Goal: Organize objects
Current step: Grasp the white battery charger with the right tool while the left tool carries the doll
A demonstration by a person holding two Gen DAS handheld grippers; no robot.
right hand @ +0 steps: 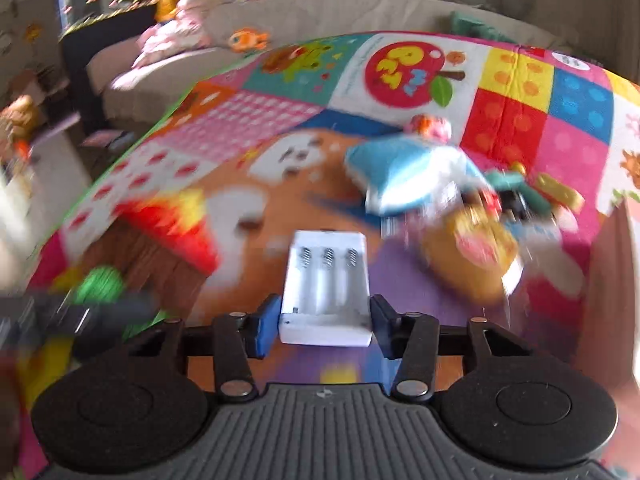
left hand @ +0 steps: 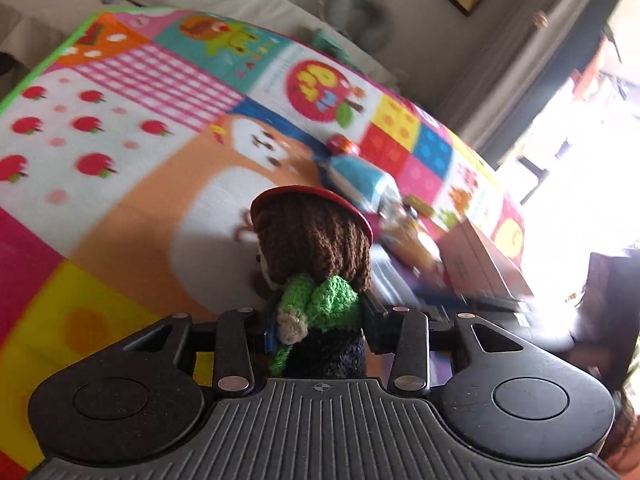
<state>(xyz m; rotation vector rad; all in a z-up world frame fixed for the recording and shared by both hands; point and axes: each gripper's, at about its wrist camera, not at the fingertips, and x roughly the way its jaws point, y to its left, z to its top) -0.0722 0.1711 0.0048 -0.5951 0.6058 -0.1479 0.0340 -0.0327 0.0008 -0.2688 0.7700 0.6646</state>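
Observation:
My left gripper point(left hand: 320, 330) is shut on a crocheted doll point(left hand: 316, 264) with brown hair, a red cap and a green top, held above the colourful play mat point(left hand: 120, 128). My right gripper point(right hand: 322, 326) is shut on a white battery charger point(right hand: 326, 284) with three empty slots, also held over the mat point(right hand: 516, 112). The doll shows blurred at the left edge of the right wrist view point(right hand: 100, 286). A pile of toys lies on the mat ahead: a blue and white plush point(right hand: 404, 176), a yellow packet point(right hand: 472, 256) and small pieces.
A cardboard box point(left hand: 484, 264) stands at the right on the mat. The plush point(left hand: 356, 176) and a red ball point(left hand: 340, 144) lie beyond the doll. A beige sofa point(right hand: 168, 68) with toys runs along the far side. A fan point(left hand: 352, 12) stands behind the mat.

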